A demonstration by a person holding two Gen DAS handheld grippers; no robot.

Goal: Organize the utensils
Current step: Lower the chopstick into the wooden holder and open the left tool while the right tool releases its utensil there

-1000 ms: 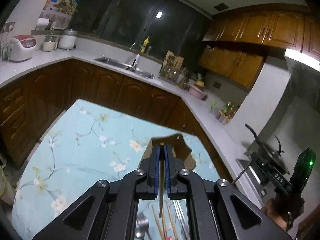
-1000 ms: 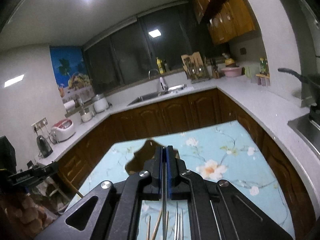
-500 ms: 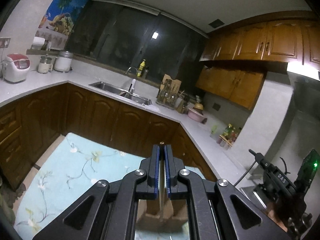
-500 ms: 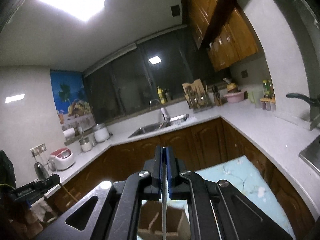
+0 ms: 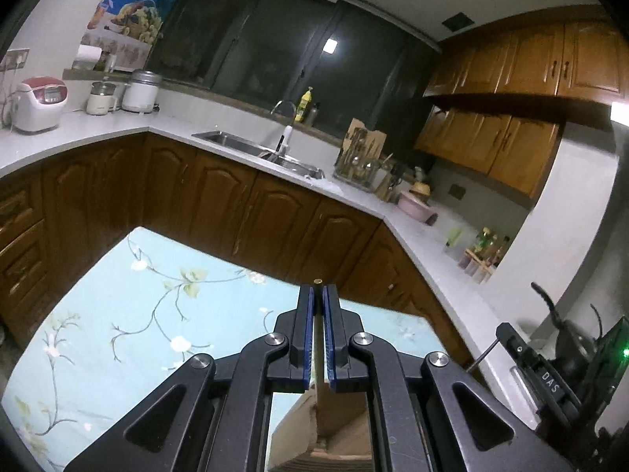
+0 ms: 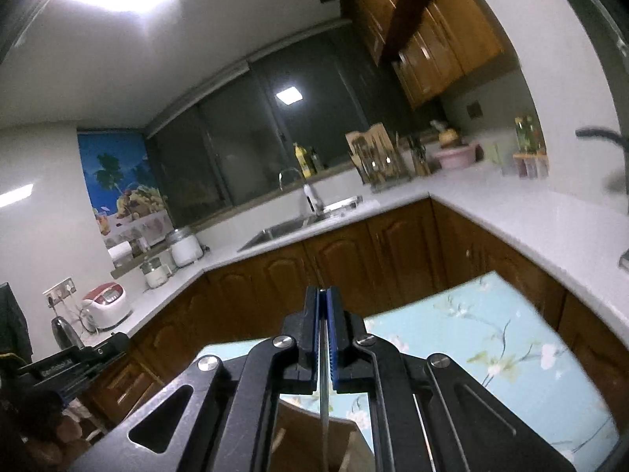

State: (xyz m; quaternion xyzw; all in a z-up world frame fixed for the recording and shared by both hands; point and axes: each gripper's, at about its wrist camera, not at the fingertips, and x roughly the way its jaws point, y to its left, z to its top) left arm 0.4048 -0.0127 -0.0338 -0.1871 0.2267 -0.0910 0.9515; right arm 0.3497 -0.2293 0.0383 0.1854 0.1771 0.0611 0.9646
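The left claw (image 5: 318, 299) is pinching a wooden chopstick (image 5: 318, 282), the right claw (image 6: 323, 295) a thin metal utensil (image 6: 324, 405), both above the cardboard box (image 5: 334, 436). Either could be slipping or missing the box.

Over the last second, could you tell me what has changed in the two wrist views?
Both grippers rose and tilted up: the loose utensils seen below them a second ago have left view, and the cardboard box now shows under each. The left gripper stayed shut on a wooden chopstick, the right gripper on a thin metal utensil. The floral tablecloth is unchanged.
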